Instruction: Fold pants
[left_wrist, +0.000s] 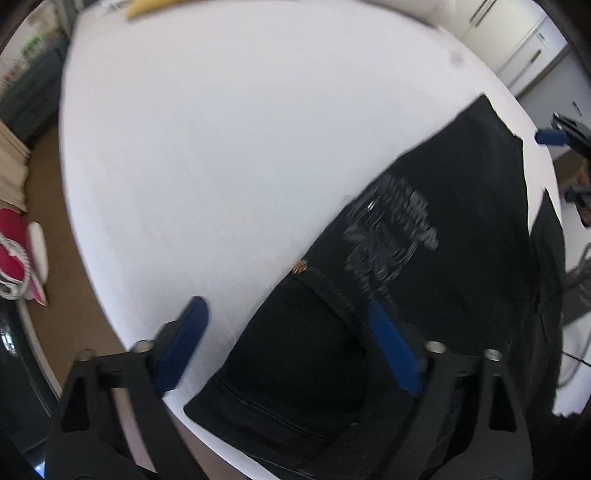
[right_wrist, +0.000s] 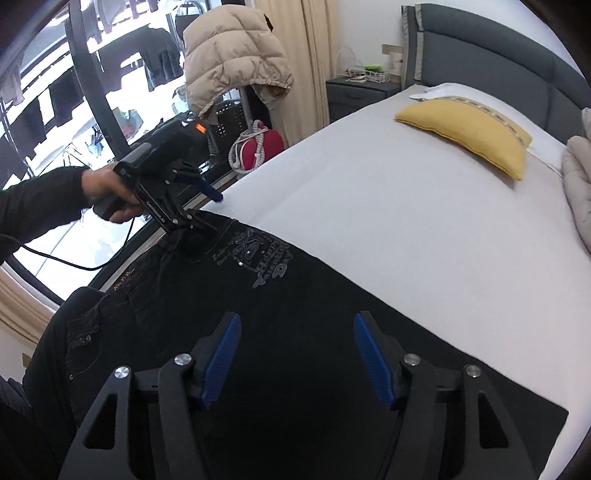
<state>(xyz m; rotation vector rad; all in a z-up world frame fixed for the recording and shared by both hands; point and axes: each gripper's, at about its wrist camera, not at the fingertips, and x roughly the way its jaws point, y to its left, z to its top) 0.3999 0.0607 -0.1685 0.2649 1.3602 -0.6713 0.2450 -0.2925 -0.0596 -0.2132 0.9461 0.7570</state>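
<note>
Black pants (left_wrist: 424, 266) with a grey printed design lie flat along the near edge of a white bed (left_wrist: 221, 147). My left gripper (left_wrist: 288, 310) is open, its jaws spread wide just above the waist end of the pants; it also shows in the right wrist view (right_wrist: 212, 214) held over the pants' far corner. My right gripper (right_wrist: 295, 325) is open above the leg part of the pants (right_wrist: 295, 295). One of its blue fingers (left_wrist: 550, 137) shows at the right edge of the left wrist view. Neither gripper holds cloth.
A yellow pillow (right_wrist: 469, 136) lies near the grey headboard (right_wrist: 498, 48). A beige puffer jacket (right_wrist: 232, 55) hangs by the window. A red bag (right_wrist: 266, 147) sits on the floor beside the bed. A nightstand (right_wrist: 362, 92) stands by the headboard.
</note>
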